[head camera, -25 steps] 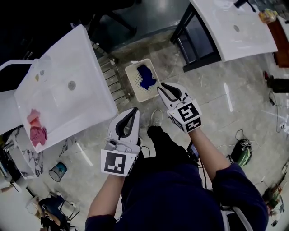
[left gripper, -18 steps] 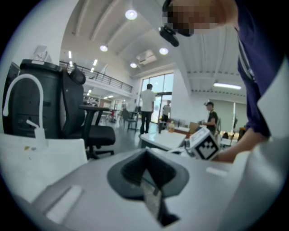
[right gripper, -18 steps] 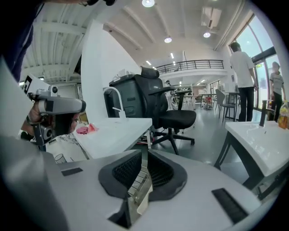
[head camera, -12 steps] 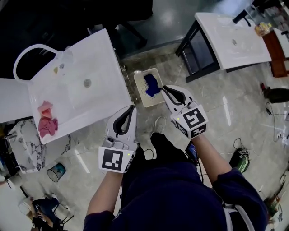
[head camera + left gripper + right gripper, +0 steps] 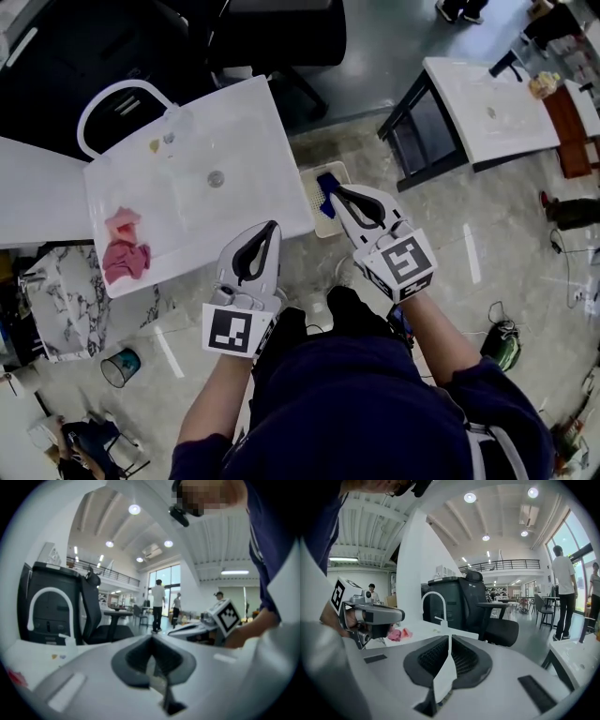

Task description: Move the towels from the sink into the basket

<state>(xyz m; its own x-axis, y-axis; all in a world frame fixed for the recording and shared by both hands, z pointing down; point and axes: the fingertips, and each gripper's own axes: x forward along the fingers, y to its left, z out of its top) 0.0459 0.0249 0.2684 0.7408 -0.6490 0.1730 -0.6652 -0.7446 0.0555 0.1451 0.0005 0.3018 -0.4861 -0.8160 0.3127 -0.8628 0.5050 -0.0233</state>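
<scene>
Towels [image 5: 125, 255] lie on sink [image 5: 239, 141]; right tool [image 5: 332, 191], empty, has just been closing.

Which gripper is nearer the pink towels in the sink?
Left. The left gripper is at the sink's near corner, right of the pink towels. The right gripper, whose jaws have just been closing on nothing, is farther right above the basket.

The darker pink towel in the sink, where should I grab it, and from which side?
Pinch a raised fold at the top of the darker pink towel, probably coming straight down from above. It lies crumpled in a low heap at the left end of the sink, so no flat edge offers itself, and the lighter pink towel crowds its far side.
</scene>
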